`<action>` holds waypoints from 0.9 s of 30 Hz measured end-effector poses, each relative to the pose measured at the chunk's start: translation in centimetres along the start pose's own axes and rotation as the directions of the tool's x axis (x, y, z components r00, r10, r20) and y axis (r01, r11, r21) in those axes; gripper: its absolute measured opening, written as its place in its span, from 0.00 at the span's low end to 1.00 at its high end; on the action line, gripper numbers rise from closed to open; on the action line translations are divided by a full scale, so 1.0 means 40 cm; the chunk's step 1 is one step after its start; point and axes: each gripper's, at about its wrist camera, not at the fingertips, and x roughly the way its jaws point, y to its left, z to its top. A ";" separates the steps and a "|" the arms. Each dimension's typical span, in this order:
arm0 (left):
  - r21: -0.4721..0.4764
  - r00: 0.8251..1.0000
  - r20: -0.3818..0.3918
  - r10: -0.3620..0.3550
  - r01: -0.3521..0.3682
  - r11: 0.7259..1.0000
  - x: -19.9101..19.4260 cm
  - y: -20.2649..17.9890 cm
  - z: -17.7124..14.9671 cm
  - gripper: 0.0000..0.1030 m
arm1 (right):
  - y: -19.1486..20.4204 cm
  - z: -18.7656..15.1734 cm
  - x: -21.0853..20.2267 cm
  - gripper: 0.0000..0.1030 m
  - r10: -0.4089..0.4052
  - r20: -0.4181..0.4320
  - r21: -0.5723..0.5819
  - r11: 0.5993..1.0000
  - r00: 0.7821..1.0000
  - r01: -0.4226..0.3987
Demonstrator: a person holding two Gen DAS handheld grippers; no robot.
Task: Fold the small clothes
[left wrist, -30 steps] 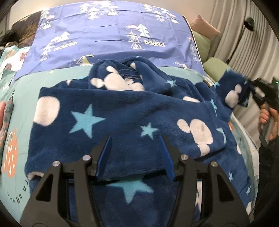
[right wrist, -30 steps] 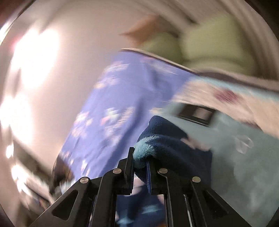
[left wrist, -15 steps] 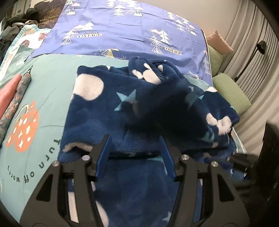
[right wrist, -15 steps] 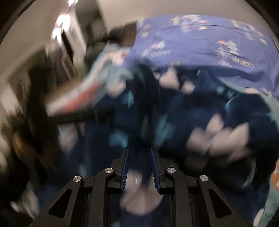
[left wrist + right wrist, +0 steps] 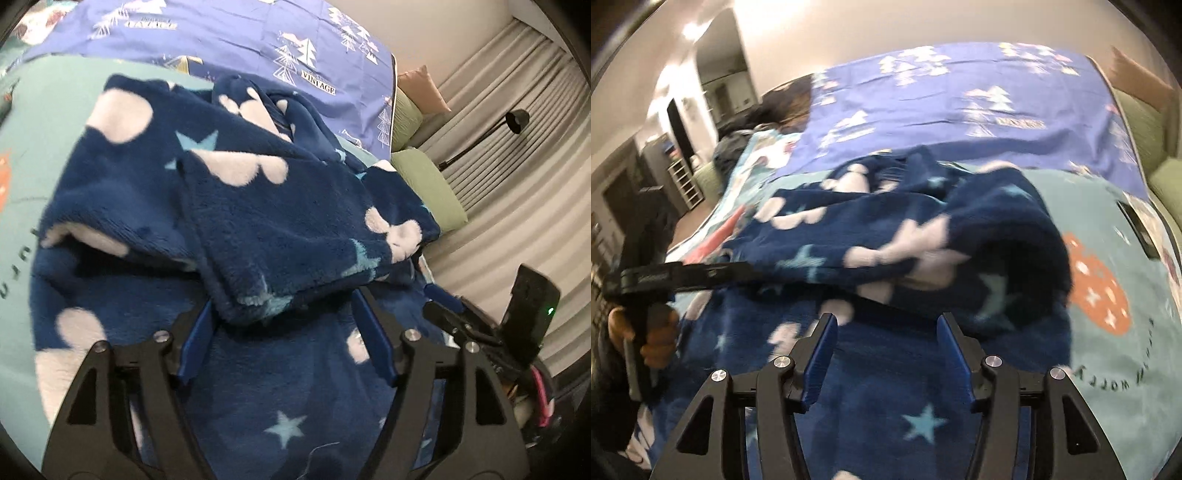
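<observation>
A navy fleece garment point(image 5: 280, 221) with stars and white blobs lies on the teal sheet point(image 5: 40, 122). One sleeve point(image 5: 979, 236) is folded across its body. My left gripper point(image 5: 284, 325) sits low over the near hem with its jaws opening. The folded flap's edge lies between its blue pads point(image 5: 194, 343), which do not press on it. My right gripper point(image 5: 888, 332) hovers over the fleece point(image 5: 871, 373), jaws opening, with nothing pinched between them. A hand point(image 5: 653, 332) holds the left gripper at the left edge of the right wrist view.
A purple sheet with tree prints point(image 5: 229, 40) covers the far half of the bed. Green cushions point(image 5: 428, 184), a floor lamp point(image 5: 517, 122) and a curtain point(image 5: 517, 221) stand on the right. Dark clothes point(image 5: 764, 110) are piled at the far left corner.
My right gripper swung over the garment with the sleeve end, then opened and let it drop across the body. My left gripper's jaws widened and it moved closer to the fold.
</observation>
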 end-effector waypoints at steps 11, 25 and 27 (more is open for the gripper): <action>0.041 0.997 0.071 0.020 -0.023 0.999 -0.021 -0.059 0.066 0.14 | -0.074 -0.005 -0.026 0.57 -0.161 0.023 0.060 0.985 0.987 0.160; 0.214 0.926 0.340 0.164 -0.246 0.945 -0.158 -0.097 0.254 0.14 | -0.179 0.026 0.007 0.57 -0.301 -0.017 0.160 0.941 0.953 0.300; 0.137 0.950 0.237 0.202 -0.239 0.961 -0.099 0.009 0.242 0.14 | -0.175 0.017 0.002 0.57 -0.292 -0.028 0.148 0.945 0.956 0.293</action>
